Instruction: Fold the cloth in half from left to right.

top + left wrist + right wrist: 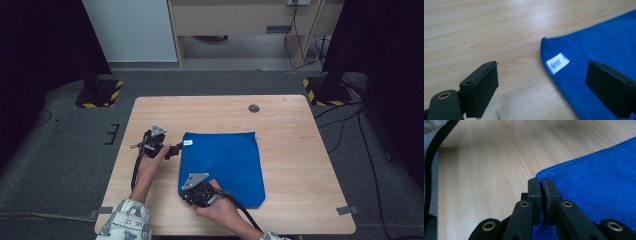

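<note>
The cloth (222, 165) is lying on the table (290, 150); the left gripper (176, 149) is sitting beside its far-left corner, the right gripper (186, 192) at its near-left corner.

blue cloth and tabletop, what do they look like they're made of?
Blue cloth: looks like microfibre or terry, with a fuzzy looped nap, a stitched edge, matte, and a small white label.
Tabletop: light wood-grain, probably laminate rather than solid wood; smooth, with a soft sheen in the left gripper view.

Wide-spread claw (549, 87) astride blue cloth's (604, 50) white-tagged (557, 62) corner
</note>
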A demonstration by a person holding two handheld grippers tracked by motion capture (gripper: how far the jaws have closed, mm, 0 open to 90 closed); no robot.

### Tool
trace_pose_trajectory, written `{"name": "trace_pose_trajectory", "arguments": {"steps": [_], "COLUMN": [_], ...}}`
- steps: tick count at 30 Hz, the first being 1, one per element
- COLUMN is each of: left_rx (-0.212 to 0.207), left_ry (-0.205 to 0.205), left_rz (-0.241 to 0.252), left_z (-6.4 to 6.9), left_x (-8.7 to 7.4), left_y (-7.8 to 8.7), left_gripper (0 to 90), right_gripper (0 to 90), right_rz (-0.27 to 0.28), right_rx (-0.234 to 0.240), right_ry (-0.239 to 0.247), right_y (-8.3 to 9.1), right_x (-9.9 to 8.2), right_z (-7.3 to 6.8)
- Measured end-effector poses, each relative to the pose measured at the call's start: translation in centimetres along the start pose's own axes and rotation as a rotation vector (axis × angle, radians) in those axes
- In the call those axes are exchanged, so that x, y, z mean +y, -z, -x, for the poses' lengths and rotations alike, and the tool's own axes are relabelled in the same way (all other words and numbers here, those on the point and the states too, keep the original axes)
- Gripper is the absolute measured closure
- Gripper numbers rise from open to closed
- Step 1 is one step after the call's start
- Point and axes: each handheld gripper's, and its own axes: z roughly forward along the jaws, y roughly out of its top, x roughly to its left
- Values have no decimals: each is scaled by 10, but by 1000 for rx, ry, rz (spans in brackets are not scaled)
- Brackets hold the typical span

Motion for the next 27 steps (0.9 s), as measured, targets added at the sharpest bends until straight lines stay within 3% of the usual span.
{"name": "trace_pose_trajectory", "arguments": {"steps": [5,7,8,18,23,27], "left_rx": [-13,-27,-34,-38,-28,-44], "left_ry": [0,-5,-27,-30,-35,-27], "left_rz": [1,-14,-43,-88,-108,-119], "left_z": [-1,-2,-2,-4,-5,-8], "left_x": [14,18,21,26,23,21], "left_y": [-6,-14,-24,-56,-60,-63], "left_gripper": [172,197,209,314,385,438], "right_gripper": [859,857,857,853,851,850], "right_rz": [1,0,5,16,15,15], "right_rx": [-6,-18,-21,-41,-45,-42], "right_ry": [1,-12,-19,-28,-29,-26], "right_y": [-2,-3,-4,-5,-4,-3], "right_x": [-1,0,0,-2,-3,-3], "right_z": [-6,-7,-7,-8,-8,-8]}}
